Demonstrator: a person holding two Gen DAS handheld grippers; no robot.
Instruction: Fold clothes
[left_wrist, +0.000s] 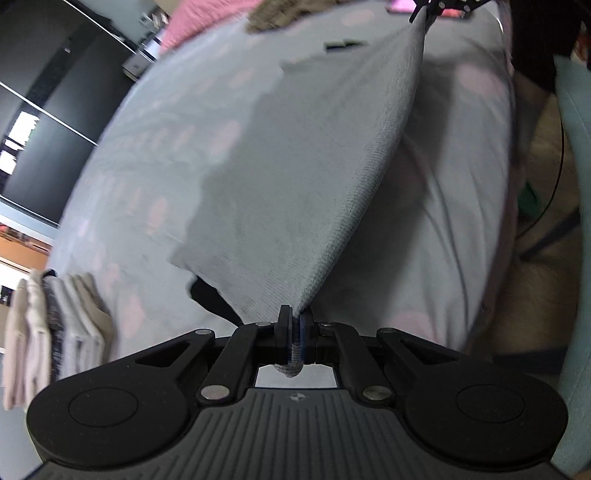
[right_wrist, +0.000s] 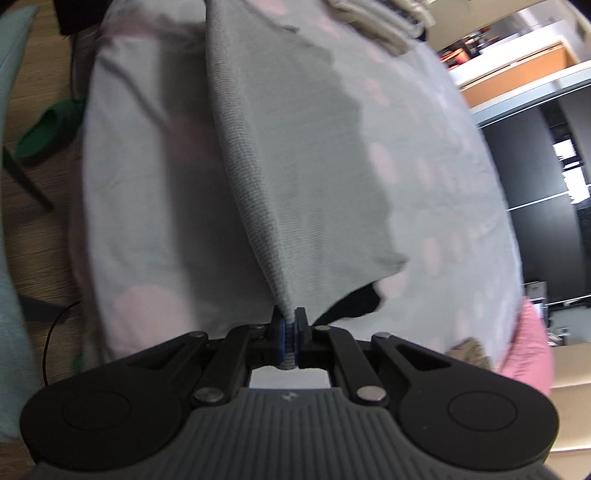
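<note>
A green slipper (right_wrist: 48, 127) lies on the wooden floor (right_wrist: 40, 66).

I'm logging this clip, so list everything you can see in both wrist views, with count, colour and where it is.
grey garment: one, grey knit, stretched in the air between both grippers above the bed
bedsheet: one, pale grey with pink spots, covering the bed
folded clothes: one stack, beige, white and grey, left edge of the bed in the left wrist view
pink cloth: one, pink, bed edge
dark item: one, black, on the sheet under the garment
green object: one, green, on the wooden floor
left gripper: black, shut on a garment corner
right gripper: black, shut on the other corner
</note>
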